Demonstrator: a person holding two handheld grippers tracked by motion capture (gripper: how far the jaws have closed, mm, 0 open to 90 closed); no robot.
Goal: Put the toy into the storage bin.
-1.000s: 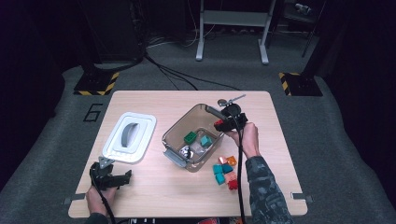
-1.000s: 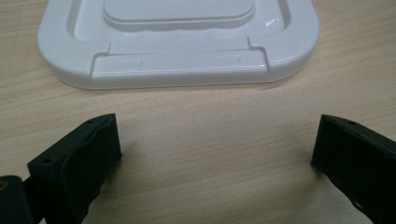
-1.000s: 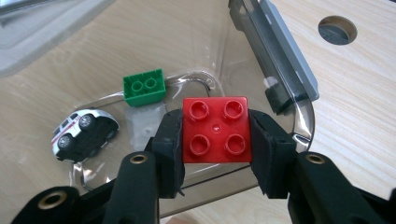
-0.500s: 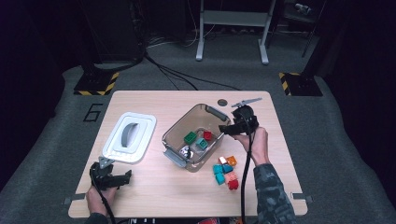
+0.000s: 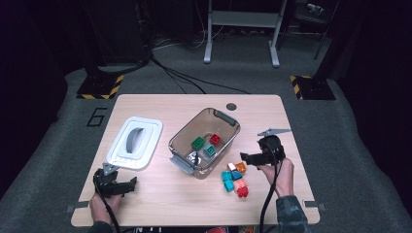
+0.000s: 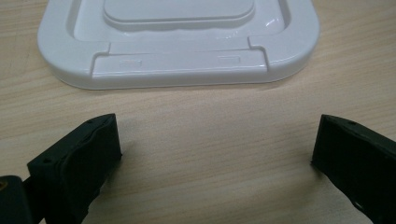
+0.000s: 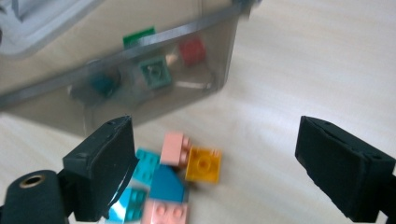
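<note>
Now the right claw (image 5: 245, 158), jaws just opened and empty, hovers at lower right of the high view above the loose bricks (image 5: 235, 177) beside the clear bin (image 5: 226, 119). Next pick likely: the orange brick (image 7: 203, 164). Left claw (image 5: 130, 183) idles open on the surface (image 5: 160, 204).

The right gripper (image 5: 244, 158) is sitting in the person's right hand (image 5: 279, 171), at the right side of the table. It is lying about level and pointing toward the left in the high view. Its jaws have just been opening, and now they are standing wide apart with nothing between them. The left gripper (image 5: 132, 183) is resting low in the left hand (image 5: 99, 206), near the front edge. Its jaws are wide apart too, gripping nothing.
</note>
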